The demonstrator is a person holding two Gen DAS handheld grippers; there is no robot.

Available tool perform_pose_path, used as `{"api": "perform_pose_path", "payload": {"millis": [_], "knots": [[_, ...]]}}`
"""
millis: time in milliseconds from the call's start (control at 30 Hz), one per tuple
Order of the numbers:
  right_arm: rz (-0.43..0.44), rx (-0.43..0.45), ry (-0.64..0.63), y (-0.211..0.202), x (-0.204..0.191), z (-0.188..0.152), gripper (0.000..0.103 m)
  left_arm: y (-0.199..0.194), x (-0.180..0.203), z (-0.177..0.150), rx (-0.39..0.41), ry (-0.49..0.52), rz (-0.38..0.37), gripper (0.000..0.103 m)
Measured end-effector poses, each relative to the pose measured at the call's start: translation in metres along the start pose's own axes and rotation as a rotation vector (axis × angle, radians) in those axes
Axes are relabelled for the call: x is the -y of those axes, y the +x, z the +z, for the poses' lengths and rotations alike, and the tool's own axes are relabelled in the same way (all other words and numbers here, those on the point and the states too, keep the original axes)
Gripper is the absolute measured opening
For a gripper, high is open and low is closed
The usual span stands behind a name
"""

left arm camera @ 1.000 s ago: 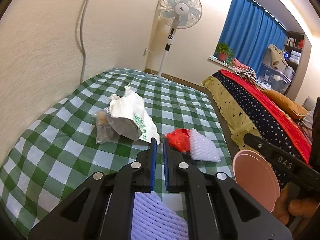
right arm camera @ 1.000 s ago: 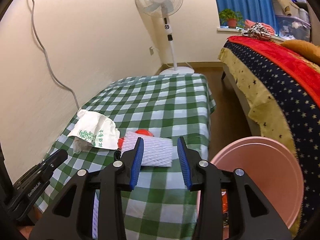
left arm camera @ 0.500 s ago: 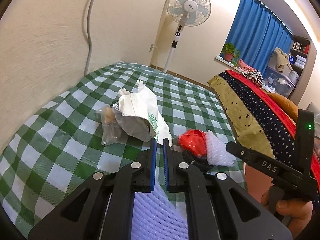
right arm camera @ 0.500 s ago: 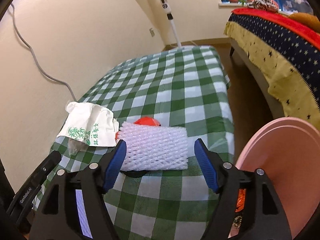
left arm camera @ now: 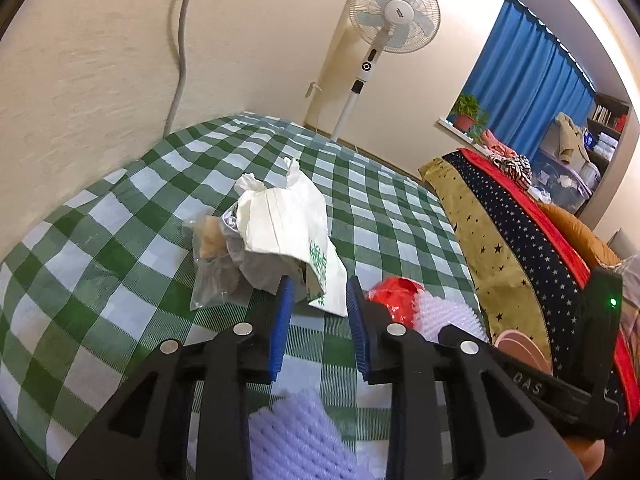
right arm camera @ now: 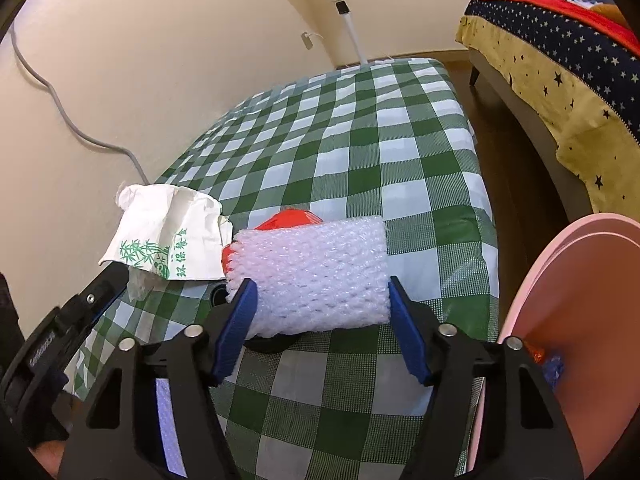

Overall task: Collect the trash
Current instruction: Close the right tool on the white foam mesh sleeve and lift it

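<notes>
A white foam net sleeve (right arm camera: pixel 312 276) lies on the green checked table with a red wrapper (right arm camera: pixel 288 218) behind it. My right gripper (right arm camera: pixel 322 304) is open, its jaws on either side of the sleeve's near edge. A white paper bag with green print (left arm camera: pixel 288 220) lies over a clear plastic bag (left arm camera: pixel 212 272). My left gripper (left arm camera: pixel 320 304) is open, just in front of the paper bag's printed corner. The sleeve (left arm camera: pixel 444 316) and red wrapper (left arm camera: pixel 394 296) also show in the left wrist view. A pale purple foam net (left arm camera: pixel 296 440) lies under the left gripper.
A pink bin (right arm camera: pixel 572 340) stands at the table's right edge with some trash inside. A bed with a starred cover (left arm camera: pixel 520 248) lies to the right. A standing fan (left arm camera: pixel 392 20) is by the far wall. A grey cable (right arm camera: pixel 60 100) hangs on the wall.
My left gripper has opened and moved toward the paper bag. My right gripper has opened wider and closed in on the foam sleeve, now straddling it.
</notes>
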State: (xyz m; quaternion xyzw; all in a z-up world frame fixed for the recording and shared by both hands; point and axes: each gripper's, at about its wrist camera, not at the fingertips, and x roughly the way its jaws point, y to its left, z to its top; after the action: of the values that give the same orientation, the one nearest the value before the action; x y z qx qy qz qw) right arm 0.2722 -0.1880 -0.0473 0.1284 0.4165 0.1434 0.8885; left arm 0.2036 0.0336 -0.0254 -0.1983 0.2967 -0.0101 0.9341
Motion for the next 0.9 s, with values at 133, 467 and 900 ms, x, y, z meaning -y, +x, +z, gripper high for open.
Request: {"api": "perform_pose_path", "payload": {"millis": [133, 467, 900], "knots": [[-0.006, 0.017, -0.014, -0.004, -0.001, 0.001, 0.053, 0.005, -0.002, 0.003, 0.002, -0.023, -0.002, 0.028], [-0.004, 0.055, -0.027, -0.013, 0.0, 0.005, 0.023, 0.006, -0.003, 0.012, 0.022, -0.026, 0.011, 0.013], [0.025, 0.131, -0.042, -0.045, -0.01, 0.007, 0.014, -0.017, 0.01, 0.018, 0.061, 0.031, -0.001, 0.002]]}}
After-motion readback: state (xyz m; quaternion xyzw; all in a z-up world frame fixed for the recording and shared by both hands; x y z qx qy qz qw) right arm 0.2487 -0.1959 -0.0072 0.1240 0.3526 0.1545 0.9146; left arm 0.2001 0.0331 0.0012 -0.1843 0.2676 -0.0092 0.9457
